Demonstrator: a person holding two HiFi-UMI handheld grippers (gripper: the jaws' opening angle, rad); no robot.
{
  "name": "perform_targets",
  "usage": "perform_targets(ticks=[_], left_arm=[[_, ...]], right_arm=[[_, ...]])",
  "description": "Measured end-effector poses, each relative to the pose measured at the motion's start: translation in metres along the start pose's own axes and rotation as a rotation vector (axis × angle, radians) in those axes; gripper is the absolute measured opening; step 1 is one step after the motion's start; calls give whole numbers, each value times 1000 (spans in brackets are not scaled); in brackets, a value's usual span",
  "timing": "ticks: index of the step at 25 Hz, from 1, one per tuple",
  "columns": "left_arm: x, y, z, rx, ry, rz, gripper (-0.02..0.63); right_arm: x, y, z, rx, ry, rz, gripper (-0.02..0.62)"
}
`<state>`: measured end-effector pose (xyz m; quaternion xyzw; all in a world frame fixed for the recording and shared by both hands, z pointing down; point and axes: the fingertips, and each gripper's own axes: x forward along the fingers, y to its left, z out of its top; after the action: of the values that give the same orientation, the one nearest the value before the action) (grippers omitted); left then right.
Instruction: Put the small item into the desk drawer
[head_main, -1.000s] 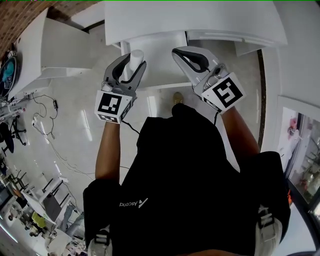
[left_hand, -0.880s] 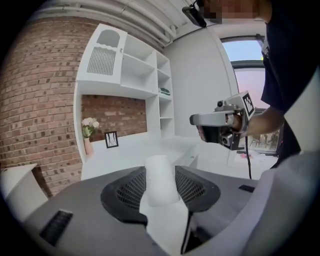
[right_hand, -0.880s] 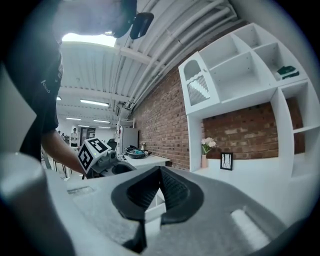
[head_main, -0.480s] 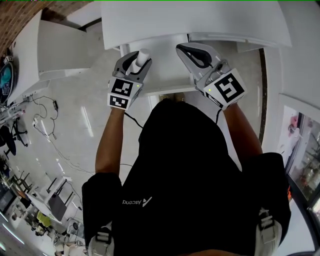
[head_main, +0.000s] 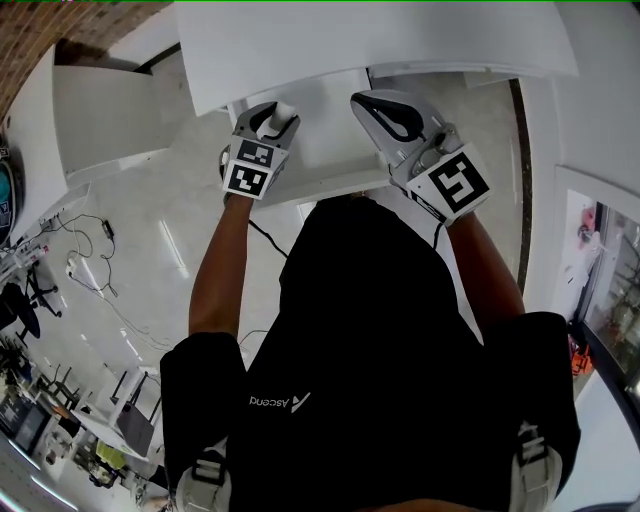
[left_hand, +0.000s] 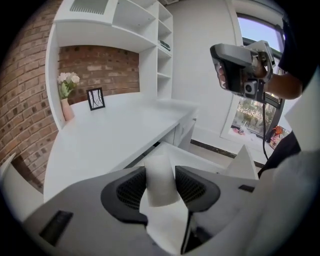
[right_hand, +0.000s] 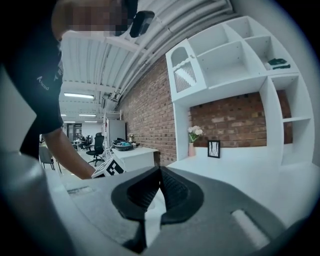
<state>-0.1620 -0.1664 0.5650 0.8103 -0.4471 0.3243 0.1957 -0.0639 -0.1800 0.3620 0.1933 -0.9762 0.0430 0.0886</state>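
The small item is a white cylinder (head_main: 284, 109), held upright between the pads of my left gripper (head_main: 278, 114), which is shut on it. In the left gripper view the cylinder (left_hand: 161, 181) fills the gap between the dark pads, with the open white drawer (left_hand: 202, 159) just beyond and below. From above, the drawer (head_main: 330, 160) juts out from under the white desk top (head_main: 380, 40), and the left gripper hangs over its left part. My right gripper (head_main: 360, 99) hovers over the drawer's right side, shut with nothing in it (right_hand: 159, 170).
A vase of flowers (left_hand: 66, 95) and a small picture frame (left_hand: 96, 98) stand at the back of the desk against the brick wall. White shelves rise above it. A low white cabinet (head_main: 100, 115) stands to the left, with cables (head_main: 90, 250) on the floor.
My left gripper has carried the cylinder forward, from the drawer's front edge to over its left part. The right gripper has hardly moved.
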Motion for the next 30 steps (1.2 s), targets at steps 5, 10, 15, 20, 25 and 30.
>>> perform_targets(ticks=[5, 10, 15, 20, 25, 30], left_arm=[[31, 11, -20, 3, 77, -8, 179], [68, 20, -43, 4, 144, -3, 179], [101, 32, -66, -20, 204, 17, 179], [123, 44, -81, -25, 245, 36, 181], [138, 54, -87, -17, 266, 47, 181], [151, 54, -92, -12, 297, 57, 183]], right_arm=[[3, -7, -10, 8, 24, -26, 2], [2, -10, -21, 56, 68, -52, 2], [-8, -19, -36, 73, 115, -85, 2], [-18, -32, -50, 90, 143, -112, 2], [-23, -36, -61, 97, 165, -120, 2], [-27, -41, -67, 113, 177, -126, 2]])
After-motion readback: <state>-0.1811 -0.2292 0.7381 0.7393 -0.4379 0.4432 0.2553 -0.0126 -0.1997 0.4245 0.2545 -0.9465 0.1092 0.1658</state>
